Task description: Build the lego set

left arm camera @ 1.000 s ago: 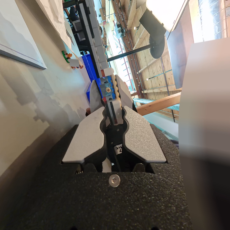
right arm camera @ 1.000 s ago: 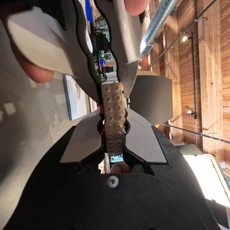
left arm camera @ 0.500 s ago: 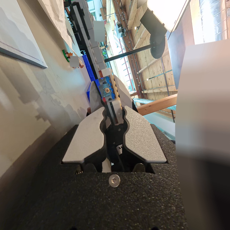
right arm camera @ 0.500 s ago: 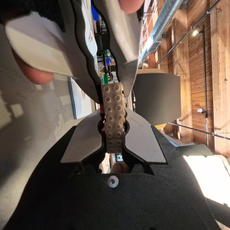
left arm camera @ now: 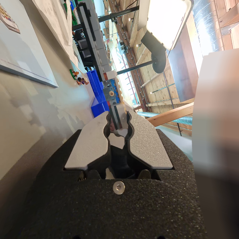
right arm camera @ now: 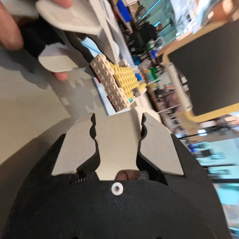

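Observation:
My left gripper [left arm camera: 118, 117] is shut on the near end of a long brick assembly [left arm camera: 111, 95] of grey, blue, tan and red bricks that reaches up and away from it. In the right wrist view the same assembly [right arm camera: 109, 85] shows its tan studded bricks and a yellow plate [right arm camera: 126, 77], gripped at its far end by the left gripper [right arm camera: 88, 56], which a person's hand [right arm camera: 10, 33] holds. My right gripper [right arm camera: 118, 116] is open and empty, just short of the assembly's near end and not touching it.
A blue bin [left arm camera: 95, 90] and small toy figures [left arm camera: 80, 80] sit on the pale table [right arm camera: 32, 103]. A white board [left arm camera: 25, 62] lies on it. A studio lamp [left arm camera: 165, 19] is overhead. A black panel with a wooden edge [right arm camera: 206, 64] stands to the right.
My right gripper opened, let go of the tan bricks and drew back from the assembly. The left gripper kept its hold on the assembly.

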Demonstrator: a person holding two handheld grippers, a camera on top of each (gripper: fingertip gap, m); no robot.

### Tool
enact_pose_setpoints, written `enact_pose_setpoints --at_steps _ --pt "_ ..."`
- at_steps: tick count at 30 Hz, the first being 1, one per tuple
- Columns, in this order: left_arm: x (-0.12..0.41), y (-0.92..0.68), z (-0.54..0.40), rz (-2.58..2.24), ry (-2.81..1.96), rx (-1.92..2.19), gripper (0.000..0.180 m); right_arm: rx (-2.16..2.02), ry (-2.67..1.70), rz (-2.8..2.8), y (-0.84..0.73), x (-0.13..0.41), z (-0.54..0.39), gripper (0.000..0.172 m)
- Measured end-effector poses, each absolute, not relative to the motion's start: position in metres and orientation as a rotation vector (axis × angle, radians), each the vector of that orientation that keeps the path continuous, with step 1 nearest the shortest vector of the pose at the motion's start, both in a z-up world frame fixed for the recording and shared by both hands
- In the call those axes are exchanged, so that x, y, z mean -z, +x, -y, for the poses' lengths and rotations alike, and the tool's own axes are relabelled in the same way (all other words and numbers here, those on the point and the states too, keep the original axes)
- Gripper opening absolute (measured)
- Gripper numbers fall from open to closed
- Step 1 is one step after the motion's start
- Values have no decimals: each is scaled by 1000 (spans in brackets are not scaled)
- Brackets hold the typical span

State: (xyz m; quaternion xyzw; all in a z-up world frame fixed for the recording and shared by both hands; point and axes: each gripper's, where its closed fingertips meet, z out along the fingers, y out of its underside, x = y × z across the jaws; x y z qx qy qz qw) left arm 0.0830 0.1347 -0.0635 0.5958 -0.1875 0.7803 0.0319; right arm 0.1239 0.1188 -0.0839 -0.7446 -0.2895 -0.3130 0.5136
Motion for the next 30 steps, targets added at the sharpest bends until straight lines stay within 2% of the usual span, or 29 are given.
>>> enact_pose_setpoints --at_steps 4,10,21,30 --pt "62 83 -135 601 1833 -2430 22 72 -1986 425 113 89 -107 71" --pt "57 83 -126 684 1794 -2455 23 -751 -1851 -52 109 52 -103 66" --pt "50 82 -105 902 1733 -2471 22 -1112 -1815 -290 99 57 -103 38" --pt "52 82 -101 953 1744 -2455 22 -1134 -1803 -292 101 59 -101 33"
